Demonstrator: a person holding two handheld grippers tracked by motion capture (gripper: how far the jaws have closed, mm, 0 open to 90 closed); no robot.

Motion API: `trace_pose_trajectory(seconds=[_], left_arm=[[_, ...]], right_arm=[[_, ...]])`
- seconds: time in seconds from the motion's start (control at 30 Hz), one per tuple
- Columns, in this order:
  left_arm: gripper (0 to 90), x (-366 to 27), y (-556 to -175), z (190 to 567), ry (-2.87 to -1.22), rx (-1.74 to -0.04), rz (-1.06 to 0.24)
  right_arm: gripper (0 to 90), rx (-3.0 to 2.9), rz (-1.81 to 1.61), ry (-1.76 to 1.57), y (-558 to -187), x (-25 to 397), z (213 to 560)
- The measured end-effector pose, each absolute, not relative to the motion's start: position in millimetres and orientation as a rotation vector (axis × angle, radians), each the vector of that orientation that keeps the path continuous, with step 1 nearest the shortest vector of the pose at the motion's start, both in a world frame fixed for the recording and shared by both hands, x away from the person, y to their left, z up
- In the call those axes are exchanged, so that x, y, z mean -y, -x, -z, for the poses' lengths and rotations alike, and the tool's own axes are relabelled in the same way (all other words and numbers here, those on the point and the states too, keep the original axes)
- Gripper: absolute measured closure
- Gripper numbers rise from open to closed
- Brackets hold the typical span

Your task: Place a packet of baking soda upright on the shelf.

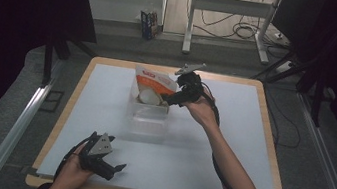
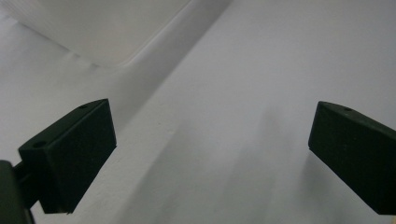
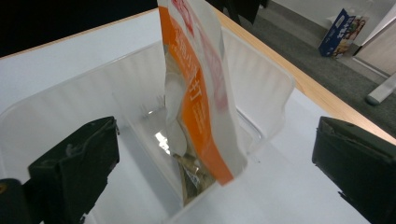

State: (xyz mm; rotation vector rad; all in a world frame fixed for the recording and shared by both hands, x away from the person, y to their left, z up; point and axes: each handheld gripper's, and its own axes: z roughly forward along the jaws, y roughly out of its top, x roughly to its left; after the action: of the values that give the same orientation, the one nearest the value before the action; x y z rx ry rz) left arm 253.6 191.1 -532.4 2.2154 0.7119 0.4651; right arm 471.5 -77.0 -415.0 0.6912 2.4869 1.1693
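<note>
Now the right gripper (image 1: 172, 96) sits at the bin (image 1: 149, 117), jaws spread wide, and the pouch (image 3: 201, 93) stands upright between them inside the clear bin, touching neither pad as far as the right gripper view lets me judge. So the pouch looks delivered: it leans against the bin's far wall, bottom down in the bin, and the jaws have nothing in them. Down by the near edge of the table (image 1: 229, 149), the left gripper (image 1: 110, 169) rests well apart from the bin, jaws open over bare white surface, the bin's corner (image 2: 107, 37) just ahead. What's left, I'd say, is only backing the right gripper clear.
</note>
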Motion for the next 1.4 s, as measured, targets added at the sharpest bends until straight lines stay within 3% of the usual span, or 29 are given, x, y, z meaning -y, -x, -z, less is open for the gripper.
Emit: trace_pose_trajectory(seconds=[1.4], left_arm=[[0.9, -191, -253, 531, -2.204, -0.712, -0.482]], right_arm=[[0.0, -2.359, -1.202, -0.783, -360, 213, 446]])
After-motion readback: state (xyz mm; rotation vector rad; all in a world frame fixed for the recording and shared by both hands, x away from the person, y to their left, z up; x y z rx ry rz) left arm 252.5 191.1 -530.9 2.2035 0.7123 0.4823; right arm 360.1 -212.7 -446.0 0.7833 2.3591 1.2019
